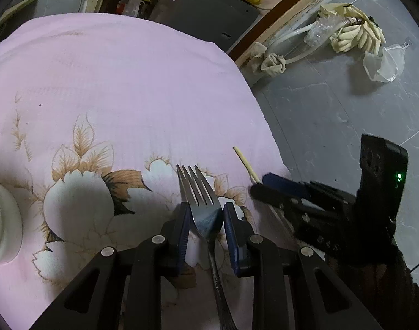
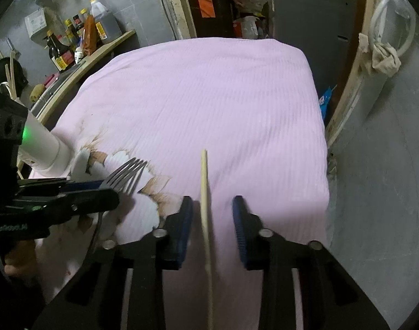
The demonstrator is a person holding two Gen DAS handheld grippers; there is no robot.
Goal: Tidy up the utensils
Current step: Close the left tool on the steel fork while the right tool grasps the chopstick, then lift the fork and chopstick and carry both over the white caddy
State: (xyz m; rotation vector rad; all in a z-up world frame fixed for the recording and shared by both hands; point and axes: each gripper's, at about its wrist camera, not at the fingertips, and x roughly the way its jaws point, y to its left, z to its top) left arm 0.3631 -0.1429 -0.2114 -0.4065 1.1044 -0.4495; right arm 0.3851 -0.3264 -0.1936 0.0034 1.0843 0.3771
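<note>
Bracketing, not yet pinching: left tongs (image 1: 205, 217) spread around stiff, slippery steel fork (image 1: 199, 192) at its neck, right tongs (image 2: 212, 220) spread around light, rigid chopstick (image 2: 205, 192) lying between them on pink-clothed counter (image 2: 209, 96), mid-shaft hold looking best.

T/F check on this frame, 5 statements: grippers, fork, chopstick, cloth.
1. The fork lies between the left gripper fingers, tines pointing away from the camera. True.
2. The right gripper is shut tight on the chopstick. False: its fingers stand apart, with the chopstick in the gap and touching neither.
3. The tablecloth is plain green. False: it is pink with a flower print.
4. A white cylindrical container stands on the left gripper's side of the cloth. True.
5. The right gripper is out of the left wrist view. False: it shows at the right, by the chopstick.
</note>
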